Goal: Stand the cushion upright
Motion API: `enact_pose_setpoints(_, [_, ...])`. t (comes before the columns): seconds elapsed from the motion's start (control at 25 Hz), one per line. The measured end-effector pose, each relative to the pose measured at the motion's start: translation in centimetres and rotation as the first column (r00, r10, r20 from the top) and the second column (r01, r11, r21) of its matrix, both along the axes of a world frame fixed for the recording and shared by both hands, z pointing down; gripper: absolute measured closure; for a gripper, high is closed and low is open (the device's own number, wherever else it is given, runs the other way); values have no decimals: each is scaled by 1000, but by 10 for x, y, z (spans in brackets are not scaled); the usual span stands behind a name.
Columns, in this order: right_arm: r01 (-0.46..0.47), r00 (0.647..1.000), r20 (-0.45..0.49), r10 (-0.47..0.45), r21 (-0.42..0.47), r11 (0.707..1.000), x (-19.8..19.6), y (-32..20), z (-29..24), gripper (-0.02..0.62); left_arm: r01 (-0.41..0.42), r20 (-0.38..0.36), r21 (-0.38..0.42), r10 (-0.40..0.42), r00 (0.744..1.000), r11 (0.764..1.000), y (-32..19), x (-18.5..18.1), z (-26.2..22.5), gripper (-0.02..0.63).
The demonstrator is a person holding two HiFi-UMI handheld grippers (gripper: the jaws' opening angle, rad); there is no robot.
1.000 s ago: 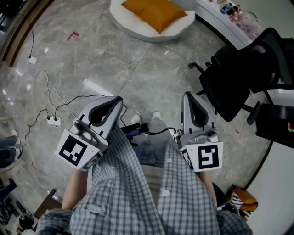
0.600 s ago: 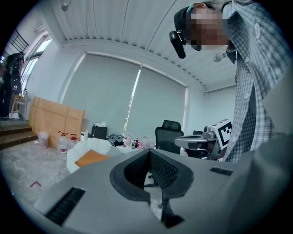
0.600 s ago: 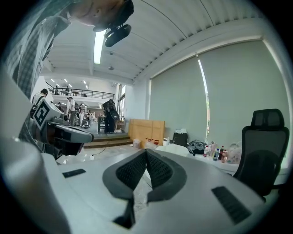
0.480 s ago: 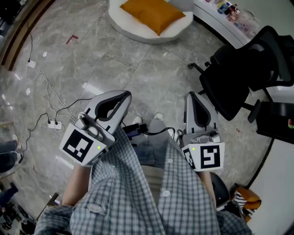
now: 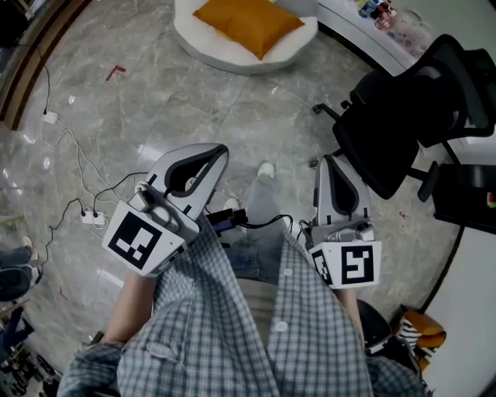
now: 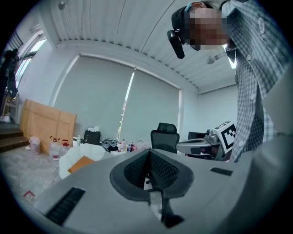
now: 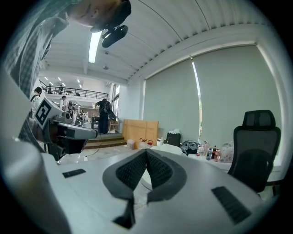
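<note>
An orange cushion [image 5: 248,23] lies flat on a round white floor seat [image 5: 203,48] at the top of the head view, a few steps ahead of me. In the left gripper view the cushion [image 6: 81,163] shows low and far off at the left. My left gripper [image 5: 220,150] is held in front of my body with its jaws shut and nothing between them. My right gripper [image 5: 325,160] is beside it, also shut and holding nothing. Both are far from the cushion. The closed jaws meet at the tips of the left gripper [image 6: 149,152] and the right gripper [image 7: 146,151].
A black office chair [image 5: 411,116] stands at the right, beside a white desk [image 5: 349,23] with bottles on it. White cables and a power strip [image 5: 91,219] trail over the marble floor at the left. A small red mark [image 5: 116,72] lies on the floor near the seat.
My left gripper has moved forward and to the right in the head view. One foot has stepped forward. The right gripper has hardly moved. Both stay shut.
</note>
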State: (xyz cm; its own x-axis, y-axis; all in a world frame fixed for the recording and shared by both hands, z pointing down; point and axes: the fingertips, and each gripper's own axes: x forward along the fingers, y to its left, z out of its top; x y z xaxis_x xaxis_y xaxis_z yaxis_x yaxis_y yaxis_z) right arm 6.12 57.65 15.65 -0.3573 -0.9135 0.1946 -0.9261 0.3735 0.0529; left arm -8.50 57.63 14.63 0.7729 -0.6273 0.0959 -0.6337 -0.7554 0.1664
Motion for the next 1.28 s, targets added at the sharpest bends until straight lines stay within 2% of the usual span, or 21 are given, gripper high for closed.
enact_pose_setpoints(0.36, [41,999,19,-41,1,999,16,-57,4,589,43,2,2,-43,999,999,-49,23,-1,598])
enact_pose_setpoints(0.64, [60,998,18,-60,-16,998,54,-110,8,589,84,11,-15,-84,996,996,-99,54,3,598])
enact_pose_setpoints(0.92, [151,989,13,-151,-50,987,78,-157,16,589,144,1,1,-144,990,990,-140,78,-4,598])
enact_pose_setpoints(1.04, [195,981,16,-195,-32,980,82,-180,12,589,189,32,13,-189,981,982,-156,82,-7,598])
enact_pose_setpoints(1.28, [247,969,12,-247,7,969,86,-209,0,589,256,36,33,-257,966,966,-171,86,-12,598])
